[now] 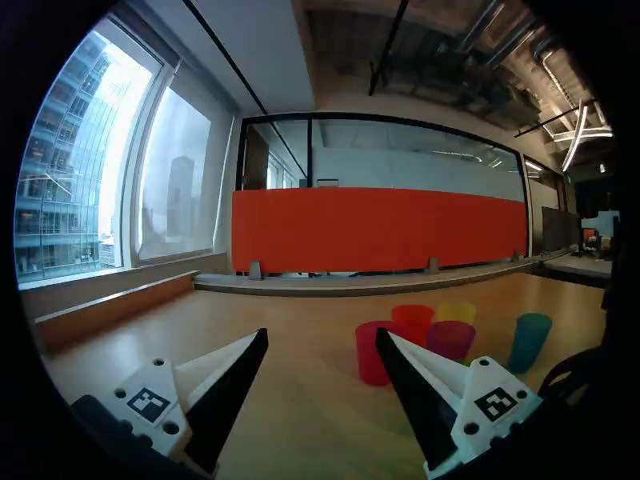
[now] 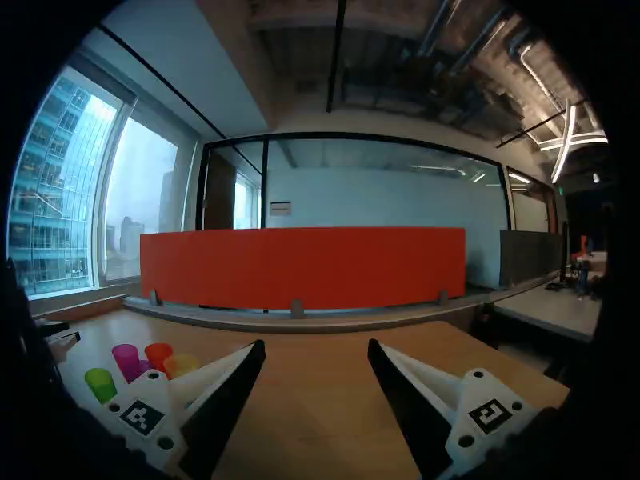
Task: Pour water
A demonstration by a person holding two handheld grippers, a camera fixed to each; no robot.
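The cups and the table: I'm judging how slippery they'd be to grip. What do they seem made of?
The red cup, magenta cup and teal cup look like thin translucent plastic, smooth and faintly glossy: light glows through their walls. The table looks like pale wood or wood-look laminate with a satin finish: faint grain, soft sheen; which, I cannot tell.

Pale, smooth wood grain with a soft sheen across the tabletop [image 1: 320, 432]; translucent glossy plastic in the coloured cups [image 1: 370, 356]; flat matt orange on the partition panel [image 1: 376, 228]; matt white-and-black plastic on the left gripper [image 1: 320, 334].
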